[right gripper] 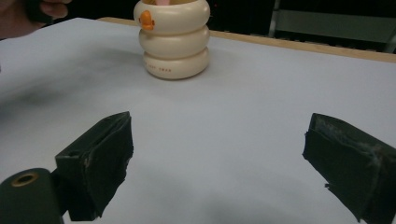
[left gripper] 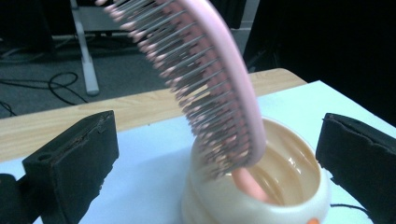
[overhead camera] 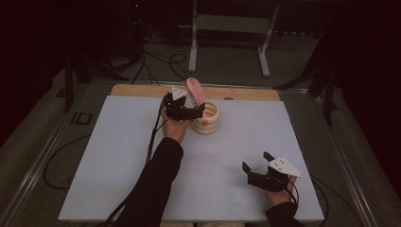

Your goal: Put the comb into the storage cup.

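High view: white sheet (overhead camera: 142, 165) covers wooden table (overhead camera: 137, 91), seemingly.

A pink hairbrush (overhead camera: 195, 90) is standing tilted in a cream ribbed pot (overhead camera: 207, 118) near the far edge of the table (overhead camera: 118, 156). The left gripper (overhead camera: 185, 111) is hovering just beside the pot, jaws spread. The right gripper (overhead camera: 256, 161) is resting well apart, near the front, jaws spread
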The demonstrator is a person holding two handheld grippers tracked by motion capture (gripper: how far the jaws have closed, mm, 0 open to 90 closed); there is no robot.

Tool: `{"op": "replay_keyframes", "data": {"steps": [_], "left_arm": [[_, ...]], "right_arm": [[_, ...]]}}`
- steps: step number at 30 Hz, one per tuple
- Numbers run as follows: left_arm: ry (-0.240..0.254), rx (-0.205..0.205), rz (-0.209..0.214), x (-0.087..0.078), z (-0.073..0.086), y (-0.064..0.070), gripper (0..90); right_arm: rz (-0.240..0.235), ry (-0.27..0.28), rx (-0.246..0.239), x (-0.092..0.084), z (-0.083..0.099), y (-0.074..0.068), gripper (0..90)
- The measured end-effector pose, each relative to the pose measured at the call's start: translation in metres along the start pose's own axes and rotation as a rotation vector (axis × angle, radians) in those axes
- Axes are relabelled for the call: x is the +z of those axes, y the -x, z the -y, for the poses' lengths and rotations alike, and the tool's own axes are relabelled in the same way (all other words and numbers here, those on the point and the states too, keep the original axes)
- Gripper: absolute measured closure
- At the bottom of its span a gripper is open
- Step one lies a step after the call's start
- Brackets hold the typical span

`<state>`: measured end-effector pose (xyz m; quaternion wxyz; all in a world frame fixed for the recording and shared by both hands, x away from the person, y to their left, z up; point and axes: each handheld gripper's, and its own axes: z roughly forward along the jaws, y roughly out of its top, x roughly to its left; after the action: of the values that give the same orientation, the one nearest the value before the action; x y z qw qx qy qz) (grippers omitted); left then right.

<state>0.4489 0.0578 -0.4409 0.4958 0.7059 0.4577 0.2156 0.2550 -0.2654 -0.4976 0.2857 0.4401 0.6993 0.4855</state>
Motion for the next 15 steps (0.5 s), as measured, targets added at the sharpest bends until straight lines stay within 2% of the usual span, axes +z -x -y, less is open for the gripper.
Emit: {"op": "replay_keyframes", "data": {"steps": [5,10,12,13,15], "left_arm": [[-0.011,-0.023,0.006,-0.012,0.005,-0.011,0.3],[-0.022,-0.005,0.011,-0.028,0.012,-0.024,0.3],[-0.022,-0.005,0.011,-0.028,0.012,-0.024,0.2],[-0.019,-0.003,0.014,-0.039,0.016,-0.030,0.2],[-0.015,0.002,0.018,-0.046,0.018,-0.034,0.2]], "right_arm": [[-0.004,-0.002,-0.001,0.001,0.000,-0.001,7.8],[-0.004,-0.008,-0.006,0.002,0.001,-0.003,7.8],[-0.002,-0.008,-0.010,0.002,0.001,-0.003,7.8],[-0.002,-0.008,-0.010,0.002,0.001,-0.003,7.8],[-0.005,-0.010,-0.011,0.003,0.001,-0.004,7.8]]}}
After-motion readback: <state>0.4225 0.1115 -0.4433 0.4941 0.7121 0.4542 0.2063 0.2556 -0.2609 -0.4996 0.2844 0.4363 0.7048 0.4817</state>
